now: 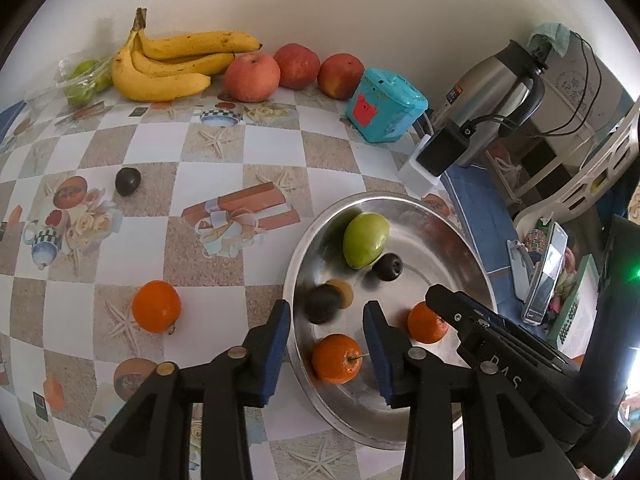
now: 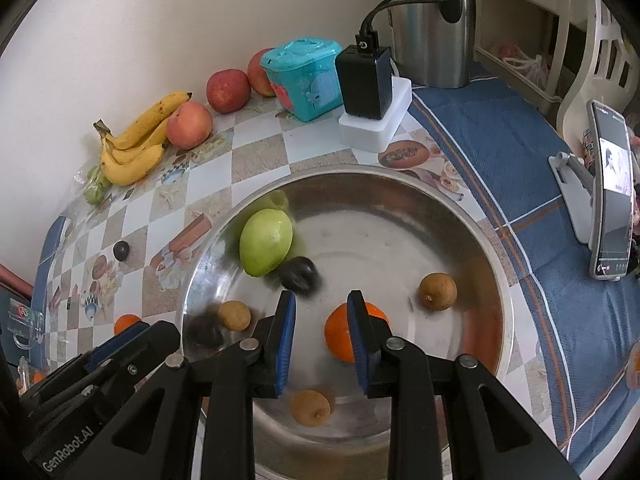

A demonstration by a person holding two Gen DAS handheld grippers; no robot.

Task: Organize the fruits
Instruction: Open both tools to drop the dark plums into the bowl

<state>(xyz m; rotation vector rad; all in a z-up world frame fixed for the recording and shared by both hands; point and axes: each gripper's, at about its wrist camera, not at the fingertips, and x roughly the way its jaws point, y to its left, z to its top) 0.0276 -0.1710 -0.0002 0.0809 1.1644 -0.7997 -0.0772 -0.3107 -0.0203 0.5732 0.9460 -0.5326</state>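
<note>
A steel bowl [image 1: 472,264] [image 2: 460,216] holds a green fruit [image 1: 365,239] [image 2: 266,241], dark plums [image 1: 387,266] [image 2: 299,274], oranges [image 1: 337,358] [image 2: 340,336] and small brown fruits [image 2: 437,291]. My left gripper [image 1: 326,328] is open and empty above the bowl's left rim, over an orange. My right gripper [image 2: 321,320] is open and empty above the bowl, beside an orange; it also shows in the left wrist view [image 1: 440,300]. On the table lie an orange [image 1: 156,306], a dark plum [image 1: 127,181], bananas [image 1: 176,66] and apples [image 1: 252,76].
A teal box [image 1: 384,106], a charger on a white block [image 2: 370,96] and a steel kettle [image 1: 496,92] stand behind the bowl by the wall. A phone on a stand [image 2: 610,196] is at the right. Green fruits in a bag [image 1: 82,80] lie left of the bananas.
</note>
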